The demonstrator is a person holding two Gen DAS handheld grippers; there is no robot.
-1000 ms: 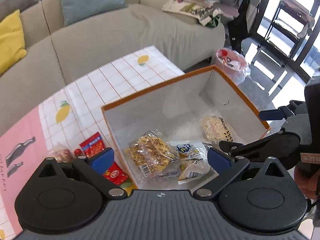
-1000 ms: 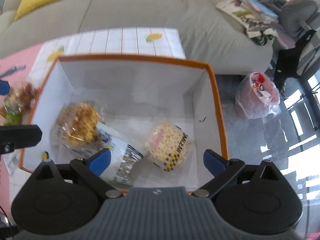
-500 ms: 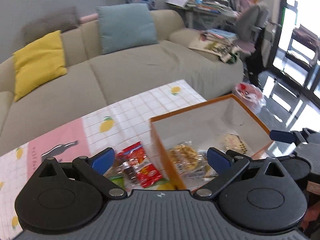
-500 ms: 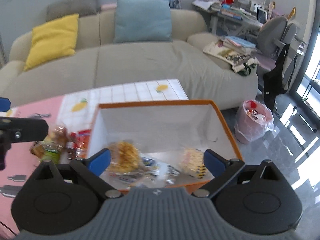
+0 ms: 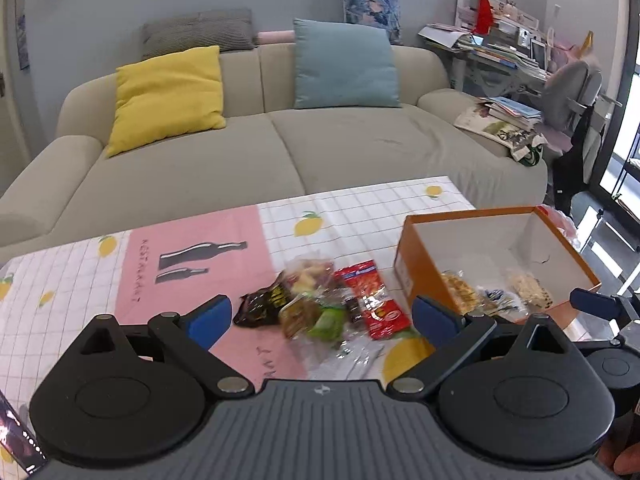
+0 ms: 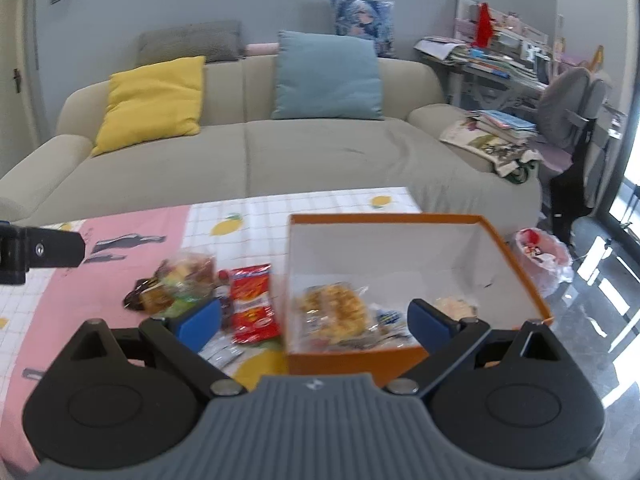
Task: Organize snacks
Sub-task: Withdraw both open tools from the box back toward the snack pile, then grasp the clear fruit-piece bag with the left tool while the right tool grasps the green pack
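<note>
Two handheld grippers hover above a low table (image 5: 360, 208) spread with a pink-and-white checked cloth printed with lemons, both with their blue-tipped fingers spread wide and nothing between them: the left gripper (image 5: 322, 316) over a loose heap of snacks, the right gripper (image 6: 314, 318) over the near edge of an orange box (image 6: 516, 264). Just beyond the left gripper, the heap lies on the cloth beside the box's left wall: one red packet (image 5: 372, 300) with yellow lettering, one crumpled black wrapper (image 5: 264, 306), one green pack (image 5: 326, 320) and a clear bag of mixed pieces (image 5: 308, 272), pressed together and partly blurred, so a full count of the pile cannot be made. Inside the white-lined box rest three packs: a clear bag of golden crackers (image 6: 336, 310) at the left, a white-and-blue pack (image 6: 386, 318) in the middle and a clear pack of pale puffs (image 6: 454, 306) at the right. Behind the table stands a beige sofa (image 5: 280, 148) carrying one yellow cushion (image 5: 168, 98), one blue cushion (image 5: 344, 64) and one grey cushion (image 5: 198, 34).
</note>
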